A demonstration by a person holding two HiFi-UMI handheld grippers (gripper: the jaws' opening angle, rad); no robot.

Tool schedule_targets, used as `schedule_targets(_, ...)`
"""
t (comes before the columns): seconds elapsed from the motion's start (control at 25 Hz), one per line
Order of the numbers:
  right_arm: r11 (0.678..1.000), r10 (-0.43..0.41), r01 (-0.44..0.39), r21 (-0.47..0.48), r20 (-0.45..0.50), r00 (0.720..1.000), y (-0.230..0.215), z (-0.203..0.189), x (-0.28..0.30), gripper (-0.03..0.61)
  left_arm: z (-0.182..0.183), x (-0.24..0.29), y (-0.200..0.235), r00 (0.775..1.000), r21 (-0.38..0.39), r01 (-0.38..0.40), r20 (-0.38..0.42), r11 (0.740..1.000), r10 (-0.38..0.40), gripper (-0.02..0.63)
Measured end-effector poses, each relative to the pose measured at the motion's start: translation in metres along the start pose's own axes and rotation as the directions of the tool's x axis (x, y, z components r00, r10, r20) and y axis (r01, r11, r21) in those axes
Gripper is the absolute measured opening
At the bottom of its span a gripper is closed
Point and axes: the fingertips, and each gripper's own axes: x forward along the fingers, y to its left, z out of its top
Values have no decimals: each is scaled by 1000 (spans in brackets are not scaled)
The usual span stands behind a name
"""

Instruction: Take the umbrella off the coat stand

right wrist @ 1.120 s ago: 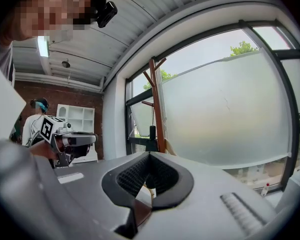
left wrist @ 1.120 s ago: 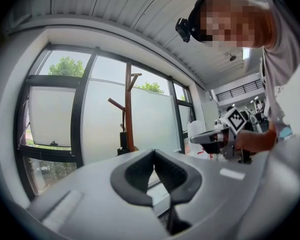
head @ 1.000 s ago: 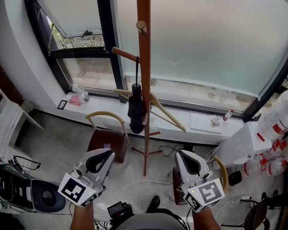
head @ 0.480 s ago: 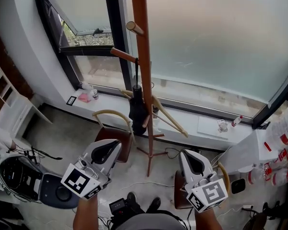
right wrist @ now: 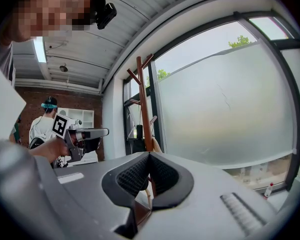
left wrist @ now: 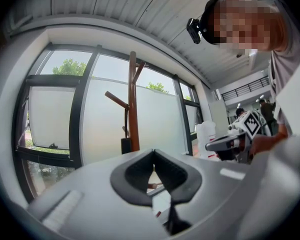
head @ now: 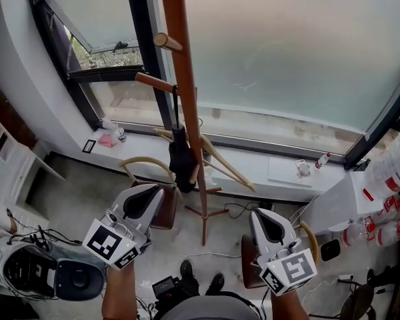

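My left gripper (head: 149, 193) and right gripper (head: 261, 217) are pressed together, empty; unopened, they'd only knock the umbrella (head: 181, 165) against the coat stand (head: 179, 65).

A black folded umbrella (head: 181, 160) is seen hanging upright by a thin dark strap from an angled peg (head: 153, 83) of the coat stand (head: 189, 115), close beside the pole. The stand is made of reddish-brown wood, with a tall straight pole, several short pegs and splayed feet, and is placed just before the window (head: 287, 59).
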Motion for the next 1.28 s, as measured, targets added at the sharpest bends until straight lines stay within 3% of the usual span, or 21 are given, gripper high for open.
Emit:
schedule_targets(0.6, 995, -99, 99, 30, -9, 995, -21, -6, 18, 2, -14, 53, 39, 999, 5, 45, -20, 999, -45, 41)
schedule_targets(0.96, 987, -151, 152, 50, -17, 988, -38, -11, 24, 2, -23, 84, 57, 999, 0, 29, -27, 1000, -29, 173)
schedule_targets(1.28, 981, -183, 183, 57, -14, 983, -46, -10, 19, 2, -26, 104, 57, 998, -8, 47, -31, 999, -48, 215)
